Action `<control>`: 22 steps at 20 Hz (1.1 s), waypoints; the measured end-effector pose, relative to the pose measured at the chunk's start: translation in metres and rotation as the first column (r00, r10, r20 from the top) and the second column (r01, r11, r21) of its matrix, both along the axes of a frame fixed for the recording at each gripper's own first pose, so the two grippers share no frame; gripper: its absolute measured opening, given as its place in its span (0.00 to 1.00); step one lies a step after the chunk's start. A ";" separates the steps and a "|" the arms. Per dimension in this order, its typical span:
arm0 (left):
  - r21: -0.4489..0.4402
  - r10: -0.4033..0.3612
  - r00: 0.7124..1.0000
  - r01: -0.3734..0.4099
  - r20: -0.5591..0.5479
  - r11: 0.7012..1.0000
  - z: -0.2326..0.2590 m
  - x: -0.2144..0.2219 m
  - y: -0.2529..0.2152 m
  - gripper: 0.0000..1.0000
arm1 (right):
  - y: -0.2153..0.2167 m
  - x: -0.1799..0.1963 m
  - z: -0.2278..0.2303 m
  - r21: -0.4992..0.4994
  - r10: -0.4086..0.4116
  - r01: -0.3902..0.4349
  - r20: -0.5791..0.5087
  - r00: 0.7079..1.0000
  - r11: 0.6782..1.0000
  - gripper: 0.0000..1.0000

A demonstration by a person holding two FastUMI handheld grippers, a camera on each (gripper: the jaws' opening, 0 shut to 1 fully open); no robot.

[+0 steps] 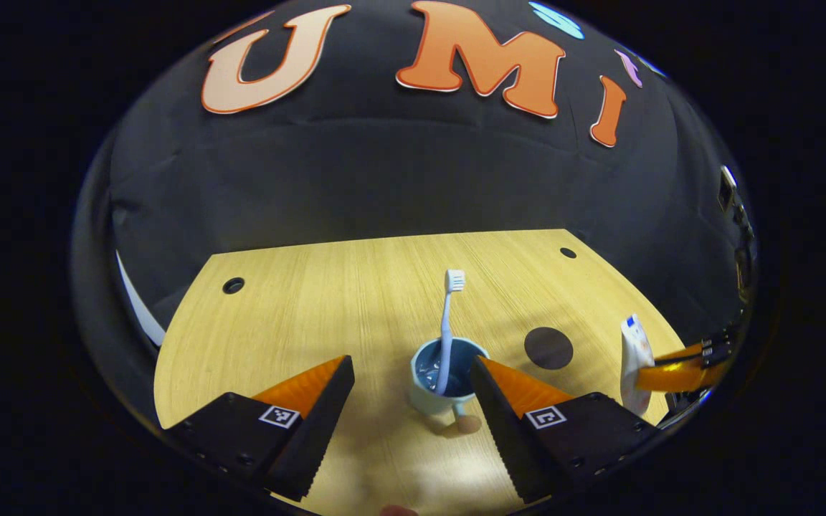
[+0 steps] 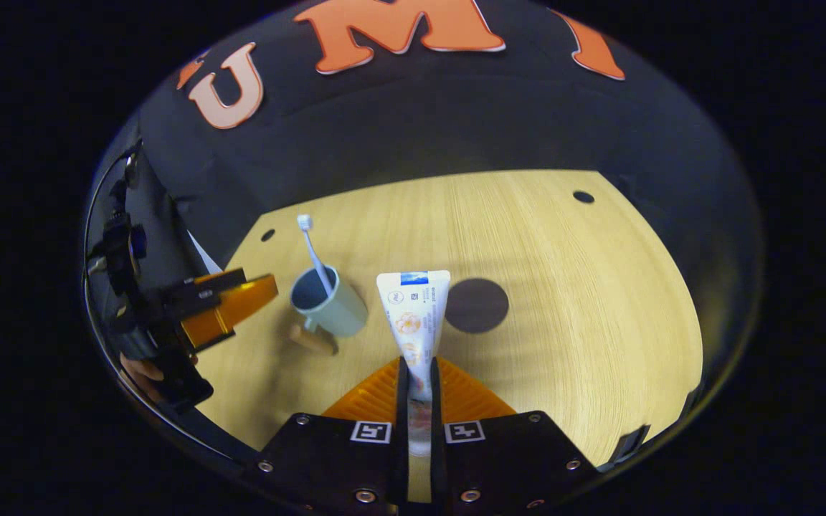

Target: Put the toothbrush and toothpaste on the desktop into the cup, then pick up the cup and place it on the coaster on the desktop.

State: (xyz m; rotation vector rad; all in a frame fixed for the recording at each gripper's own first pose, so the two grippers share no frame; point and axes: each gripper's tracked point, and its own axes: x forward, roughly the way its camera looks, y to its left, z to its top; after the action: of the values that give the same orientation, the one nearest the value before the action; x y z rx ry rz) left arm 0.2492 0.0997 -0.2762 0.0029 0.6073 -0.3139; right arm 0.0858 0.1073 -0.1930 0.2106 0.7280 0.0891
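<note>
My right claw (image 2: 419,383) pinched the toothpaste (image 2: 414,322), its label too small to read, while my left claw (image 1: 411,401) stood wide before the cup (image 1: 444,378) holding the toothbrush (image 1: 447,326) on the counter (image 1: 355,301).

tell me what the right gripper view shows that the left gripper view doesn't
Right gripper view: the right gripper up close, both fingers pressed on the toothpaste tube, whose printed face points at the camera; the left gripper sits farther off at the left edge.

Left gripper view: the left gripper with its fingers wide apart and nothing between them, looking down into the cup just ahead.

Both: the toothbrush standing in the cup, the tube held above the wooden desktop, and the dark round coaster with nothing on it.
</note>
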 end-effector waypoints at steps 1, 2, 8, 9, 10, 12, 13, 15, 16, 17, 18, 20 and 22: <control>0.006 0.011 1.000 -0.011 0.000 1.000 0.000 -0.004 0.007 0.98 | 0.005 0.010 0.011 -0.009 0.018 -0.018 0.044 0.999 1.000 0.13; 0.011 0.027 1.000 -0.027 -0.002 1.000 0.000 -0.010 0.017 0.98 | 0.011 0.018 0.022 -0.014 0.034 -0.033 0.083 0.996 0.999 0.13; 0.036 0.090 0.995 -0.089 -0.036 0.995 -0.010 -0.036 0.051 0.98 | 0.043 0.049 0.069 0.025 0.143 -0.154 0.243 0.959 0.988 0.13; 0.036 0.103 0.994 -0.102 -0.045 0.994 -0.011 -0.040 0.053 0.98 | 0.051 0.055 0.075 0.024 0.163 -0.176 0.268 0.950 0.984 0.13; 0.030 0.116 0.992 -0.115 -0.050 0.993 -0.013 -0.047 0.057 0.98 | 0.058 0.063 0.079 0.022 0.188 -0.203 0.292 0.938 0.979 0.13; 0.015 0.145 0.987 -0.145 -0.064 0.989 -0.015 -0.055 0.061 0.98 | 0.074 0.075 0.091 0.010 0.235 -0.253 0.338 0.911 0.967 0.13; 0.005 0.159 0.985 -0.159 -0.073 0.987 -0.015 -0.059 0.063 0.98 | 0.078 0.079 0.096 0.003 0.255 -0.275 0.360 0.897 0.962 0.13; -0.007 0.183 0.979 -0.185 -0.086 0.983 -0.019 -0.068 0.065 0.99 | 0.092 0.088 0.103 -0.001 0.286 -0.311 0.399 0.871 0.950 0.12; -0.006 0.192 0.977 -0.193 -0.094 0.981 -0.021 -0.070 0.066 0.99 | 0.099 0.092 0.104 0.001 0.299 -0.328 0.412 0.861 0.945 0.12; -0.005 0.199 0.975 -0.200 -0.099 0.980 -0.022 -0.072 0.068 0.98 | 0.106 0.097 0.104 0.000 0.313 -0.346 0.424 0.850 0.938 0.12; 0.000 0.203 0.973 -0.204 -0.106 0.979 -0.025 -0.075 0.069 0.98 | 0.111 0.099 0.106 -0.002 0.324 -0.360 0.441 0.837 0.933 0.12; 0.012 0.207 0.972 -0.207 -0.113 0.978 -0.028 -0.081 0.071 0.98 | 0.125 0.108 0.111 -0.012 0.340 -0.382 0.479 0.809 0.924 0.12; 0.023 0.209 0.970 -0.208 -0.122 0.978 -0.032 -0.081 0.071 0.98 | 0.139 0.117 0.109 -0.015 0.357 -0.404 0.499 0.790 0.915 0.12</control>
State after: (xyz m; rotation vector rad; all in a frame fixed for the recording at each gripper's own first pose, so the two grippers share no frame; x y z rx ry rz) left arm 0.1677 0.1704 -0.3081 -0.0710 0.7263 -0.1072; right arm 0.2031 0.2461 -0.0836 0.1171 0.2409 0.5496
